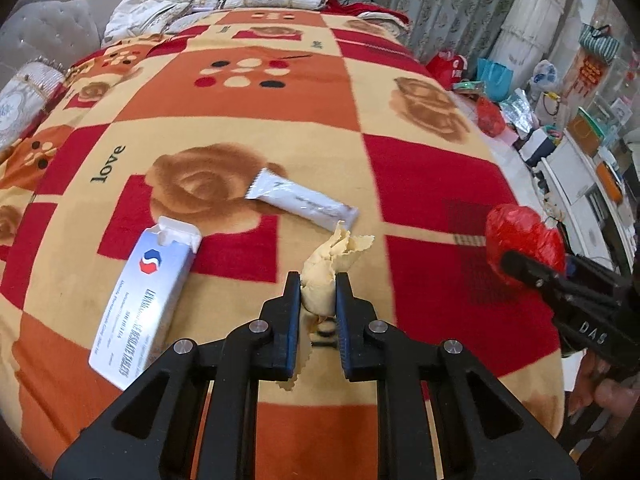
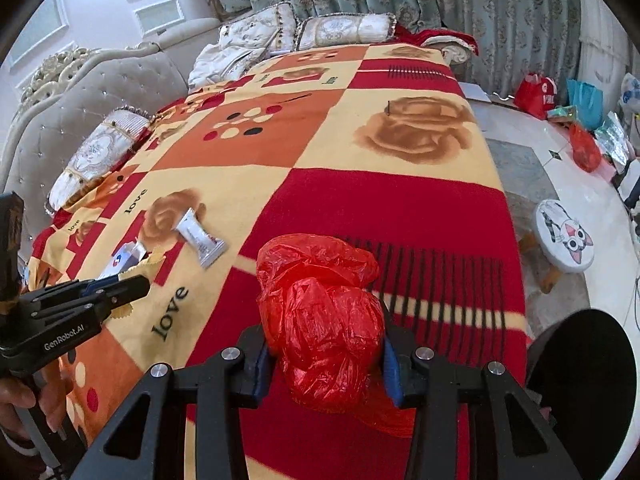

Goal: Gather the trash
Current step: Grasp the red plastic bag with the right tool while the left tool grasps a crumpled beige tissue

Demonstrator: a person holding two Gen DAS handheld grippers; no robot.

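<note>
Two tools are at work over a bed spread with a red, orange and cream checked blanket (image 1: 248,120) bearing rose prints. The left tool (image 1: 318,280) has its jaws pinched tight together on a crumpled pale yellow cloth with a zigzag edge (image 1: 332,264), which bunches up above the blue pads and hangs loose beneath them. The right tool (image 2: 324,344) is clamped, jaws partly apart, on a scrunched red plastic bag (image 2: 320,320) that bulges out over both fingers; in the left wrist view the same bag sits at that tool's tip, off to the right.

On the blanket, a white foil sachet with crimped ends (image 1: 302,202) lies just beyond the yellow cloth. A white and pale blue cardboard box with printed text and an open end flap (image 1: 148,304) lies to the left of the left tool, tilted across a red square.

At the far end of the bed are cream embroidered pillows (image 2: 344,30), with a grey tufted headboard (image 2: 80,112) along the left and green patterned curtains (image 2: 460,4) behind. The bed's right edge drops to a pale tiled floor (image 2: 532,136), where a small round stool with a cartoon cat on top (image 2: 566,240) stands near the bed, and coloured bags (image 2: 560,96) cluster farther off. The middle of the blanket is bare.
</note>
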